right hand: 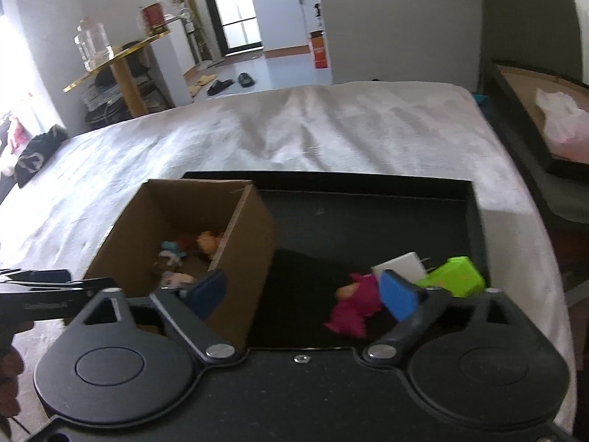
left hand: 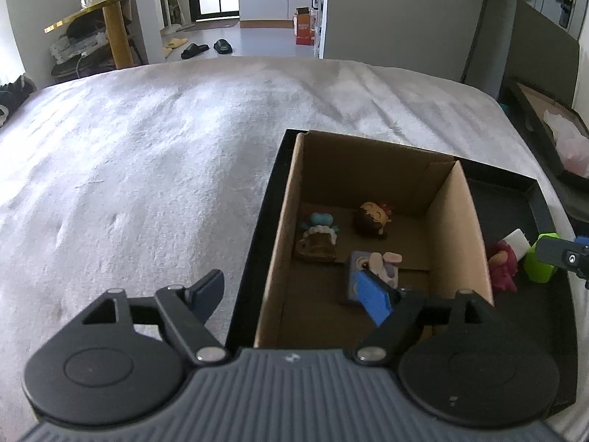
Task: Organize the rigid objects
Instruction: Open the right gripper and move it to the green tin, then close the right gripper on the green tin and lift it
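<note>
A cardboard box (left hand: 456, 228) stands in the left part of a black tray (left hand: 552, 213) on the bed. On the box floor lie a brown-haired head figurine (left hand: 371, 217), a teal and brown figurine (left hand: 318, 239) and a blue-grey figurine with pink ears (left hand: 379, 267). In the tray beside the box are a magenta figurine (right hand: 353, 305), a white plug block (right hand: 399, 265) and a green block (right hand: 454, 276). My left gripper (left hand: 291, 293) is open and empty, straddling the box's left wall. My right gripper (right hand: 302, 294) is open and empty, over the tray near the magenta figurine.
A white bedsheet (left hand: 165, 165) spreads to the left and behind the tray. Another dark tray with a pink bag (right hand: 559, 125) sits off the bed's right side. A gold shelf unit (left hand: 114, 22) and slippers (left hand: 195, 49) are on the floor beyond.
</note>
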Available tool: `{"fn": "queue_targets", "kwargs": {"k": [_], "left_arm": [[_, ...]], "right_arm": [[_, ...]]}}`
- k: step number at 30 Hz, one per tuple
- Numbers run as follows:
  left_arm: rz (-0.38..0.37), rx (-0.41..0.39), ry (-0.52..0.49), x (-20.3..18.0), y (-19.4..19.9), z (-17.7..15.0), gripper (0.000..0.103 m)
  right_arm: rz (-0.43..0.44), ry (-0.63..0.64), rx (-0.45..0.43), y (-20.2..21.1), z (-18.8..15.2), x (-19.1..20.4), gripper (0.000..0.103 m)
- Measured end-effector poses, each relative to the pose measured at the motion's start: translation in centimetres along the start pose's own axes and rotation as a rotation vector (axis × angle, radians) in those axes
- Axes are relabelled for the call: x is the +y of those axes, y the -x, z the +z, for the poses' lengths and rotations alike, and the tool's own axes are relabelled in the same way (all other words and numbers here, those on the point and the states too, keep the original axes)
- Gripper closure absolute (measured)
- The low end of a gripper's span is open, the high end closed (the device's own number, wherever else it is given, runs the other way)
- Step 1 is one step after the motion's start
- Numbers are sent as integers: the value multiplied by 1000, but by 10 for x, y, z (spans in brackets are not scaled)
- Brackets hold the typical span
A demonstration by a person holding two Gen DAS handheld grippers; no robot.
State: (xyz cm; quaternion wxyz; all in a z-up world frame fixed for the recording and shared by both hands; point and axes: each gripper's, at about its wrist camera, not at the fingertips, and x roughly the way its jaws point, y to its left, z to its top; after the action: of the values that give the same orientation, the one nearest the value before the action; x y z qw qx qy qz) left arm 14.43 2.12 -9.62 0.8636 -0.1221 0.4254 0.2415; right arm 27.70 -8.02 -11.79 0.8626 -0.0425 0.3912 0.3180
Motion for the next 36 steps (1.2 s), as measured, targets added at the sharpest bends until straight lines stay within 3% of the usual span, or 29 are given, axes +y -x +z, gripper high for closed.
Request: {"fn": "queue_targets", "kwargs": {"k": [18, 28, 31, 33, 36], "left_arm": [[32, -2, -91, -35, -9, 5, 22], [83, 10, -117, -45, -15, 7, 19], [97, 12, -123, -47, -16, 7, 19], [101, 13, -124, -48, -15, 6, 19], [109, 13, -130, -49, -14, 6, 19]], "right_arm": [[-106, -49, 8, -20, -21, -85, 5], [-106, 22, 19, -43, -25, -97, 12], [-96, 47, 14, -48, -25, -94, 22], [-84, 66, 11, -50, -25, -91, 45], [-68, 67, -5, -46, -26, -88, 46]]}}
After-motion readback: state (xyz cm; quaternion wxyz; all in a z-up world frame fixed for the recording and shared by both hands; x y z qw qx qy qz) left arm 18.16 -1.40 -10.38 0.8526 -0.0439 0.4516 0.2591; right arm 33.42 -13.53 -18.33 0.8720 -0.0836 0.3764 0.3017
